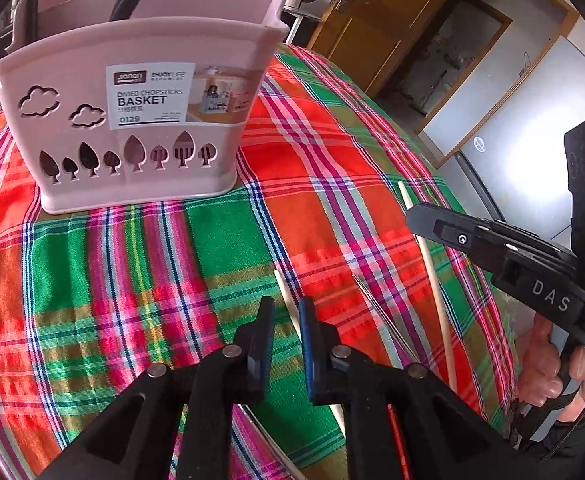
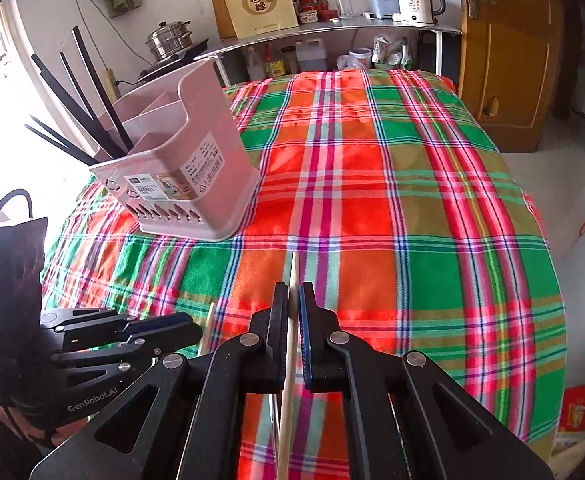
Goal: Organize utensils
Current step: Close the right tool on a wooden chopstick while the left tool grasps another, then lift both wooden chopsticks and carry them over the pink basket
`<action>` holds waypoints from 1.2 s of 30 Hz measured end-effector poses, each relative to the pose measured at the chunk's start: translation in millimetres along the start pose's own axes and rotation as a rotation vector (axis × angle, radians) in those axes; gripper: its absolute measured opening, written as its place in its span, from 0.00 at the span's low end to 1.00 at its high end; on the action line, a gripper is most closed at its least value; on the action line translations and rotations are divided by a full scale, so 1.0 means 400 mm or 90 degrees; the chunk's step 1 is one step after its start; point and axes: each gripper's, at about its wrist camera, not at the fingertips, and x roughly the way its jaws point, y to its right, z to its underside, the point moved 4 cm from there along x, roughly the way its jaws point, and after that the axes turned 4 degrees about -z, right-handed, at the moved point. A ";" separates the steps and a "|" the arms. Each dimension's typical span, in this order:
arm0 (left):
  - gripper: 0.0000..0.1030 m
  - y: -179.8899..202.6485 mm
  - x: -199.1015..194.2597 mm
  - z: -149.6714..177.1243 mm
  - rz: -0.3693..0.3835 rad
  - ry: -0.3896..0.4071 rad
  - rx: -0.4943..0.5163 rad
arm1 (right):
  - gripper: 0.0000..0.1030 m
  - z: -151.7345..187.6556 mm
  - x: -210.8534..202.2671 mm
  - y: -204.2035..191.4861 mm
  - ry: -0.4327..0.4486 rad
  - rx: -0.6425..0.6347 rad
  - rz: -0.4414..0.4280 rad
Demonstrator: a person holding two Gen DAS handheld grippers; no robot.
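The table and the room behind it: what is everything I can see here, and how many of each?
Chopstick basket: one, pink, divided, on the table's left.
Black chopsticks: several, standing in the basket.
Wooden chopsticks: at least two, pale; one between the right gripper's fingers, one under the left gripper.
Thin metal utensil: one, between them.
Tablecloth: one, plaid red, green, orange.
Kettle: one, white, on the shelf.
Steamer pot: one, metal.
Door: one, wooden.
Left gripper: black, open.
Right gripper: black, shut.
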 end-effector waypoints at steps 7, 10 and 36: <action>0.22 0.041 0.020 -0.018 -0.058 0.016 0.024 | 0.05 0.041 0.044 0.084 -0.057 -0.009 0.039; 0.22 0.068 0.029 -0.015 -0.097 0.029 0.055 | 0.05 0.051 0.053 0.103 -0.064 -0.009 0.043; 0.04 0.078 -0.002 -0.045 -0.078 0.022 0.096 | 0.05 0.006 0.024 0.066 -0.026 -0.071 0.043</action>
